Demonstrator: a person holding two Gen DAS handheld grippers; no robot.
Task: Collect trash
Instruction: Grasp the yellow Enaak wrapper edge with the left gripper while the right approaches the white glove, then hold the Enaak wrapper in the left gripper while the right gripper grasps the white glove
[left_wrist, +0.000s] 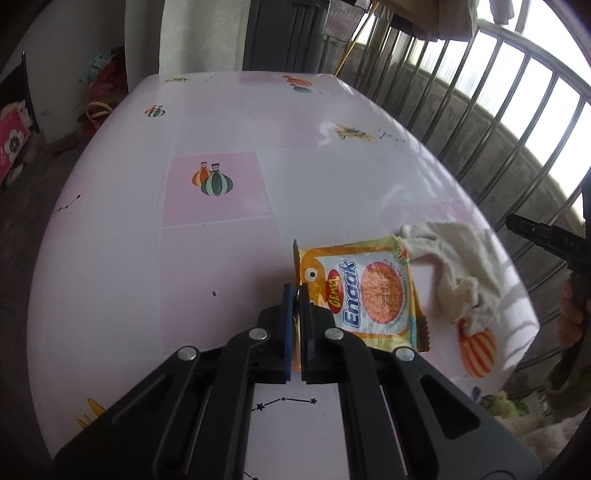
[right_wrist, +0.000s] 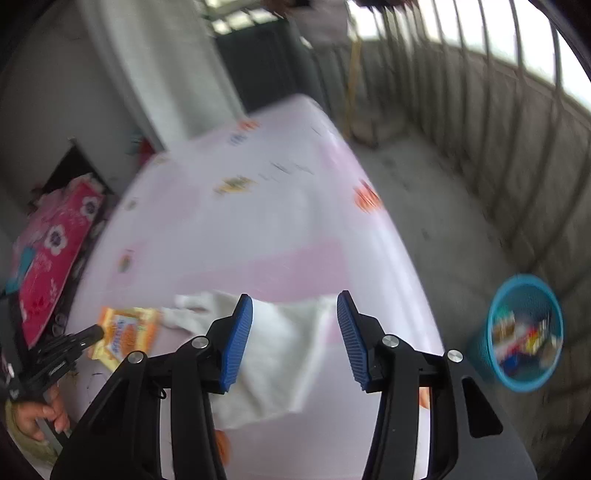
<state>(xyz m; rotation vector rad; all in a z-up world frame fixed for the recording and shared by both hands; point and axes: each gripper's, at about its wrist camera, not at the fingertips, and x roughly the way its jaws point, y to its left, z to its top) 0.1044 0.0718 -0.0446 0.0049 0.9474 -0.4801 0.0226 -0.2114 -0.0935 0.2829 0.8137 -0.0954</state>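
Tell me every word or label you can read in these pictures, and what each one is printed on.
"Enaak": big blue letters on the yellow snack packet on the table.
"GEMEZ", as best I can read it: yellow letters in the red oval on the same packet.
Small print ringing the packet's orange circle: too small to read.
Marks on the other gripper's black body: too faint to read.
Wrappers in the blue bin: too blurred.
Pink flowered bag: blurred, unreadable.

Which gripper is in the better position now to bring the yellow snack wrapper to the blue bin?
Left. The left gripper is already shut on the yellow snack wrapper. The right gripper is open and empty above the white cloth, though the blue bin stands on its side.
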